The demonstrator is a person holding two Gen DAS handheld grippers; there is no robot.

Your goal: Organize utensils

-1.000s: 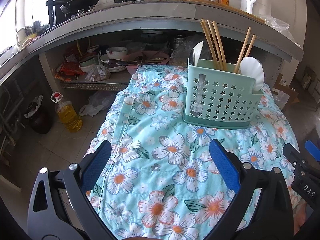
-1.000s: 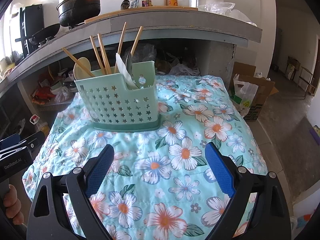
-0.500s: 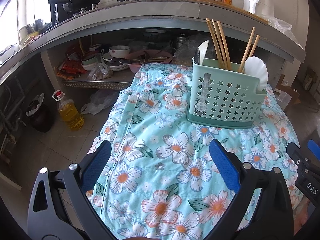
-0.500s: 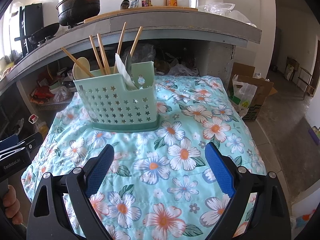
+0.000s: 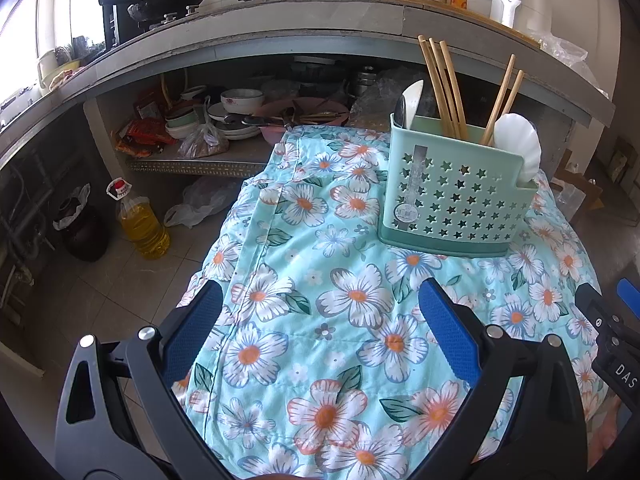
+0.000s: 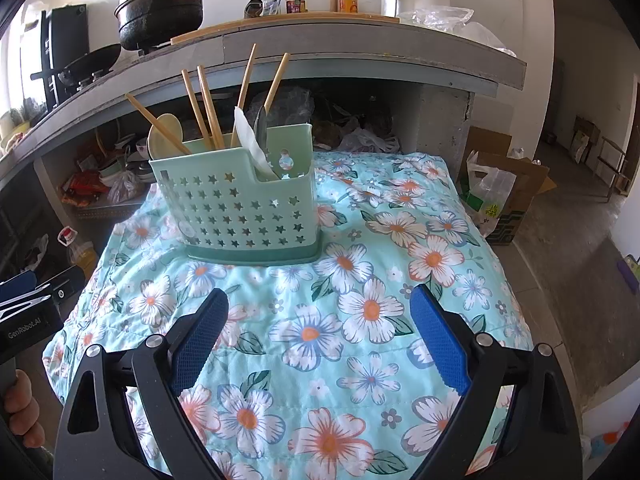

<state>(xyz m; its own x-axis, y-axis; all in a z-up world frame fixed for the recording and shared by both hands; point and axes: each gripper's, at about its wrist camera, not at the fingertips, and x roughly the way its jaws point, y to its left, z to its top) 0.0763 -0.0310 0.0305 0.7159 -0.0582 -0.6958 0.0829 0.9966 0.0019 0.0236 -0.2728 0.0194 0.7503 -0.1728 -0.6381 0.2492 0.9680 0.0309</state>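
Green star-punched holder (image 6: 240, 208) upright on the flowered cloth (image 6: 360, 304), toward the far middle of the surface, just in front of the concrete counter (image 6: 360, 46). Inside: wooden chopsticks (image 6: 208, 108) leaning in the back section, a pale wooden spoon (image 6: 166, 134) at one end, a white spoon (image 6: 250, 142) and what looks like a dark metal utensil in the lower side pocket. No loose utensils visible anywhere on the cloth.

Judged as at or near the end: everything seemingly already in the holder. Next move, if any, probably a check for stray pieces or a pull-back; nothing obvious left to grasp.

Left claw (image 5: 320, 328) low over the near left part of the cloth, blue pads spread wide, nothing between them, pointed toward the holder yet well apart from it. Right claw (image 6: 316, 332) likewise wide apart and empty, hanging over the near cloth, centred slightly right of the holder. Fingers (image 6: 18, 412) of the person's left hand visible at the lower left edge of the right view, wrapped round the left handle.
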